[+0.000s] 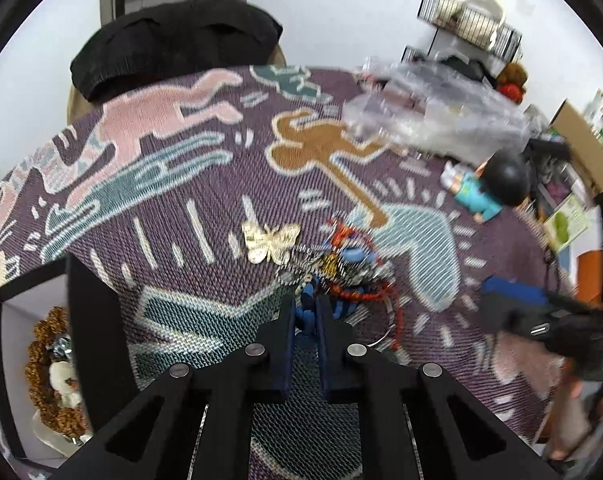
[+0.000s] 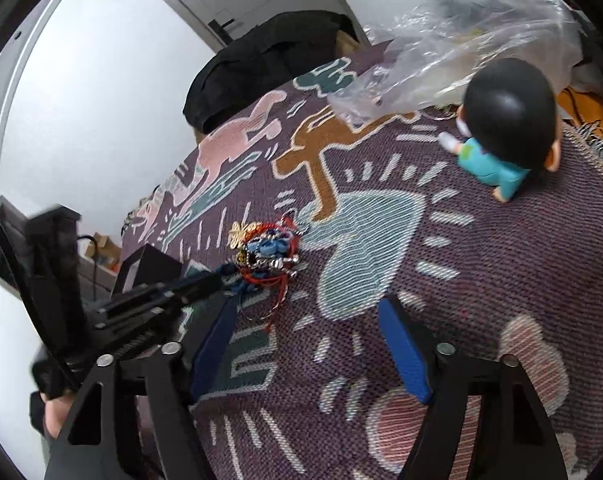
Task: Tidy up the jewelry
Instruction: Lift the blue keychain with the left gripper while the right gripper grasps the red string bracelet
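Observation:
A tangled pile of jewelry (image 1: 345, 264) lies on the patterned woven cloth (image 1: 181, 184), with a gold butterfly piece (image 1: 270, 242) at its left side. My left gripper (image 1: 305, 312) is at the near edge of the pile, and its pads are shut on a blue beaded piece (image 1: 306, 304) that still hangs together with the red strands. In the right wrist view the same pile (image 2: 269, 252) sits ahead, and the left gripper (image 2: 221, 276) reaches it from the left. My right gripper (image 2: 307, 312) stands open just short of the pile, holding nothing.
A black box (image 1: 33, 280) with a white inside stands at the near left and holds a brown bead bracelet (image 1: 47, 364). A dark-haired figurine in teal (image 2: 501, 132) and a crumpled clear plastic bag (image 2: 461, 40) lie at the far right. A black garment (image 1: 173, 40) drapes at the back.

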Tool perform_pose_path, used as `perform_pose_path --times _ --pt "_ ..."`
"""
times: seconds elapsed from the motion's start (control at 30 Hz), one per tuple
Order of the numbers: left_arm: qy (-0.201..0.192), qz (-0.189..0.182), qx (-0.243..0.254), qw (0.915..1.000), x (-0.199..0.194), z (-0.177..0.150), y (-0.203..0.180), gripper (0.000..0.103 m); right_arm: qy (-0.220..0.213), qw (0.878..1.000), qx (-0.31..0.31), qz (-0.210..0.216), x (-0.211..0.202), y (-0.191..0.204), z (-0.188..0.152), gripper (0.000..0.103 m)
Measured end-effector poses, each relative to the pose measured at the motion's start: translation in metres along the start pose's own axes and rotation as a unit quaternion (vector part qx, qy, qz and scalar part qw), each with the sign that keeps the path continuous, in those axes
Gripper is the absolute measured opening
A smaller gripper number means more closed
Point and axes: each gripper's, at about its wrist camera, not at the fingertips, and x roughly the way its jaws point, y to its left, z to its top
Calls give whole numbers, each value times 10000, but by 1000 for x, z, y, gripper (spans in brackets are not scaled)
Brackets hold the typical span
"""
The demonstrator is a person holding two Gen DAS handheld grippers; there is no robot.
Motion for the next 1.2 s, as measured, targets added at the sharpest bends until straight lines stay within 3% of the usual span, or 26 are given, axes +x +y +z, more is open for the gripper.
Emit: perform_pose_path --times 0.63,0.7,0.83,0.97,1.2 --pt "-1268 -177 47 9918 -105 30 -2 10 486 9978 -439 -72 39 39 -12 64" --pt "-1346 -151 14 9908 -112 30 2 10 547 9969 -544 -170 46 44 -13 52" --pt "-1462 -92 -55 9892 -124 25 11 10 436 9935 -886 -574 53 55 -16 42" --pt "-1529 -58 -188 9880 -132 19 23 10 426 9896 -1117 -804 57 57 -19 9" --pt "-1625 -19 -388 9859 -144 6 43 10 219 9915 -1162 -543 41 58 -18 3"
